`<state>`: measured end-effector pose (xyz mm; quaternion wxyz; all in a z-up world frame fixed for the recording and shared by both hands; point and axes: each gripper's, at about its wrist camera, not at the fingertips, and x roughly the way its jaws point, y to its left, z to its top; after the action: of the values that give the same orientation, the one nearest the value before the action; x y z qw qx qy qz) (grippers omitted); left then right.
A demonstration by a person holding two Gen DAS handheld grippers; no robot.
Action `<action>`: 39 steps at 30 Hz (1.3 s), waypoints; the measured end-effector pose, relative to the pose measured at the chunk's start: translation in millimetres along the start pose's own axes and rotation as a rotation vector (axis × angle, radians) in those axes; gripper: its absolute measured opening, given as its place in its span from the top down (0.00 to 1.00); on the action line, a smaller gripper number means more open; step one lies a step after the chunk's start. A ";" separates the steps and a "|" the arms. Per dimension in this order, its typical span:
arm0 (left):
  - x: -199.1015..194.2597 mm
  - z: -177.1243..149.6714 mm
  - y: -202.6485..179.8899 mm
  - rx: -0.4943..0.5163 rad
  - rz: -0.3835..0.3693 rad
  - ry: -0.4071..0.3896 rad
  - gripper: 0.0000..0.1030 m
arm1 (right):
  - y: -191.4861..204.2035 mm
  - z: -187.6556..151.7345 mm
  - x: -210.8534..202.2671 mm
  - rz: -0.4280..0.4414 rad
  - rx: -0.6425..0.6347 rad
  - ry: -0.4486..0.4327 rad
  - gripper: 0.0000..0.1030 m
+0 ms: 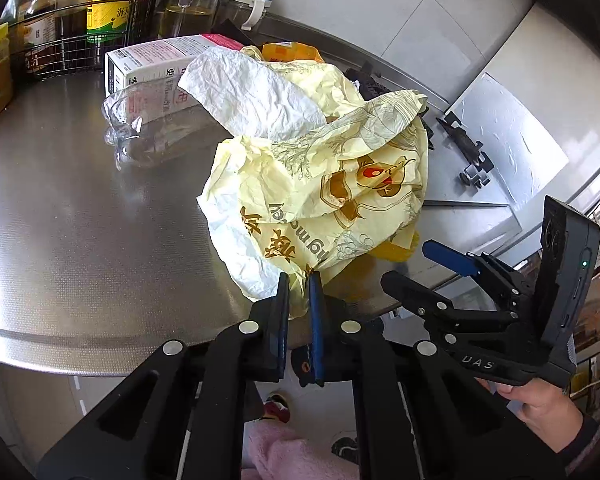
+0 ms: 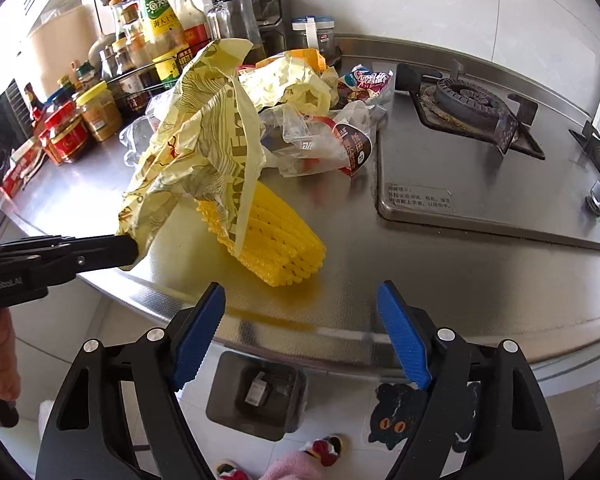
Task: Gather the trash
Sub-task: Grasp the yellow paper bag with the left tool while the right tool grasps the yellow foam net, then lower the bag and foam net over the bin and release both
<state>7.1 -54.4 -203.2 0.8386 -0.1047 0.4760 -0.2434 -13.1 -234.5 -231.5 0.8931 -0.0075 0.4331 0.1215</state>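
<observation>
My left gripper (image 1: 299, 284) is shut on the near edge of a pale yellow printed plastic bag (image 1: 324, 184), at the counter's front edge. In the right wrist view the left gripper (image 2: 130, 248) pinches the bag (image 2: 196, 136), which is lifted and draped. My right gripper (image 2: 300, 300) is open and empty just off the counter's front edge; it shows at the right of the left wrist view (image 1: 420, 268). A yellow foam net (image 2: 276, 236) lies under the bag. Clear wrappers (image 2: 324, 140), a snack packet (image 2: 370, 80), crumpled white paper (image 1: 252, 96), a clear bottle (image 1: 140, 128) and a carton (image 1: 160, 64) lie behind.
A wire rack of sauce bottles (image 2: 160, 28) and jars (image 2: 96, 112) stands at the back left. A gas hob (image 2: 472, 108) is set in the steel counter (image 2: 420, 280) on the right. A bin (image 2: 256, 392) stands on the floor below the counter edge.
</observation>
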 end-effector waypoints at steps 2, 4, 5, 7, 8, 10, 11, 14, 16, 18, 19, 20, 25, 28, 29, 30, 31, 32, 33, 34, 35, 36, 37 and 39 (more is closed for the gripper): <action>-0.9 0.8 0.6 -0.009 -0.002 -0.003 0.92 | 0.3 4.5 3.6 0.002 -0.008 -0.010 0.26; -1.3 1.3 1.8 -0.020 0.002 -0.006 0.92 | 0.9 9.0 7.7 0.006 -0.016 -0.013 0.35; -1.2 1.5 2.4 -0.027 0.001 -0.007 0.92 | 1.3 11.1 9.4 0.014 -0.019 -0.014 0.40; -1.6 2.3 3.0 -0.040 0.002 -0.011 0.92 | 3.2 15.2 14.5 0.028 -0.031 -0.002 0.52; -1.8 2.5 3.1 -0.044 0.004 -0.013 0.92 | 4.1 16.4 17.0 0.032 -0.037 0.006 0.63; -3.1 3.5 4.3 -0.048 0.010 -0.019 0.92 | 6.3 17.3 19.0 0.035 -0.044 0.011 0.76; -4.0 3.4 4.0 -0.050 0.013 -0.023 0.92 | 6.6 17.3 18.7 0.036 -0.045 0.011 0.86; -7.8 2.0 2.7 -0.053 0.023 -0.033 0.92 | 7.5 16.6 14.8 0.049 -0.040 0.010 0.88; -11.4 0.5 1.4 -0.053 0.027 -0.039 0.92 | 8.5 15.4 10.1 0.052 -0.039 0.006 0.89; -15.8 -1.6 -0.1 -0.052 0.029 -0.044 0.92 | 11.2 14.1 3.4 0.054 -0.041 0.004 0.89; -18.1 -3.3 -1.1 -0.052 0.031 -0.046 0.92 | 12.8 13.2 -1.1 0.055 -0.042 0.001 0.89; -21.0 -4.4 -2.1 -0.051 0.032 -0.049 0.92 | 14.5 12.0 -6.3 0.055 -0.043 -0.004 0.89; -37.6 -18.1 -8.8 -0.038 0.032 -0.057 0.92 | 21.8 2.5 -34.8 0.058 -0.034 -0.026 0.89; -50.3 -29.7 -12.2 -0.036 0.025 -0.056 0.92 | 27.8 -7.8 -53.2 0.064 -0.022 -0.038 0.89; -54.0 -33.4 -12.8 -0.031 0.026 -0.058 0.92 | 30.6 -12.1 -58.9 0.063 -0.023 -0.041 0.89; -59.1 -38.2 -14.4 -0.027 0.027 -0.061 0.92 | 33.7 -16.5 -63.8 0.062 -0.023 -0.043 0.89; -63.5 -43.4 -15.7 -0.023 0.030 -0.062 0.92 | 36.5 -21.0 -68.3 0.062 -0.022 -0.043 0.89; -67.8 -49.2 -16.8 -0.020 0.032 -0.061 0.92 | 39.8 -26.7 -72.8 0.062 -0.021 -0.041 0.89; -72.2 -54.7 -17.8 -0.019 0.034 -0.058 0.92 | 43.3 -32.4 -76.9 0.061 -0.019 -0.039 0.89; -76.2 -60.6 -18.2 -0.017 0.034 -0.056 0.92 | 46.0 -38.8 -80.7 0.061 -0.017 -0.036 0.89; -80.1 -66.8 -18.6 -0.016 0.032 -0.054 0.92 | 49.4 -45.3 -83.9 0.061 -0.015 -0.031 0.89; -83.3 -73.0 -18.9 -0.016 0.032 -0.053 0.92 | 53.0 -52.7 -87.0 0.059 -0.015 -0.023 0.89; -86.6 -80.0 -18.6 -0.018 0.034 -0.052 0.92 | 56.0 -60.0 -88.8 0.059 -0.015 -0.014 0.89; -92.0 -93.1 -16.3 -0.023 0.041 -0.052 0.92 | 60.6 -74.7 -88.9 0.052 -0.009 0.018 0.89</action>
<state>-116.4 -16.5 -176.7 0.8541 -0.1109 0.4590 -0.2179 -137.2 -203.3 -203.7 0.8857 -0.0014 0.4404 0.1467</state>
